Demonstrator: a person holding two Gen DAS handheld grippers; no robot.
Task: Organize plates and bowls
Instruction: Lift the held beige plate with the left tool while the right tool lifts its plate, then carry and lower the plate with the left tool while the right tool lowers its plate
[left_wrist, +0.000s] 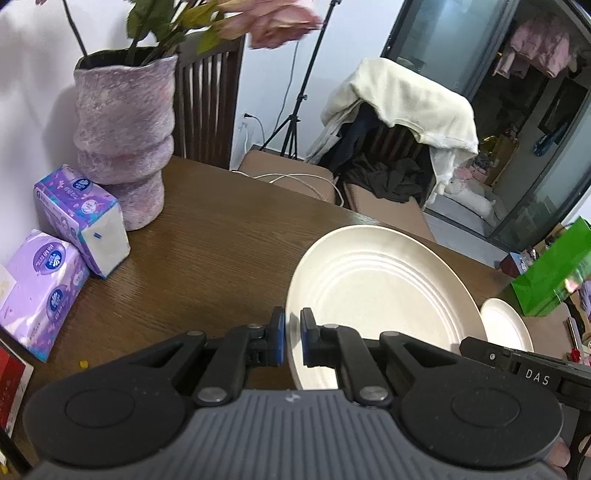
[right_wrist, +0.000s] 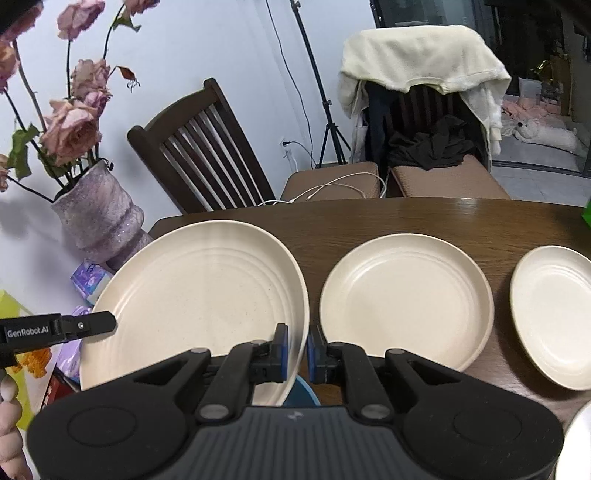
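3 plates (right_wrist: 199, 295), 2 tissue packs (left_wrist: 79, 218), 1 vase (left_wrist: 123, 136)

A home dining room — a wooden table (right_wrist: 424, 218), slatted chairs (right_wrist: 199, 147) draped with clothes (right_wrist: 417, 55), a vase (left_wrist: 122, 147) of dried roses, tissue packs (left_wrist: 81, 218).

Each camera sat just behind its own claw, looking forward and down across the table (left_wrist: 207, 236). Both sat close to the large plate (right_wrist: 199, 291), which they shared along with the vase (left_wrist: 123, 147) beyond.
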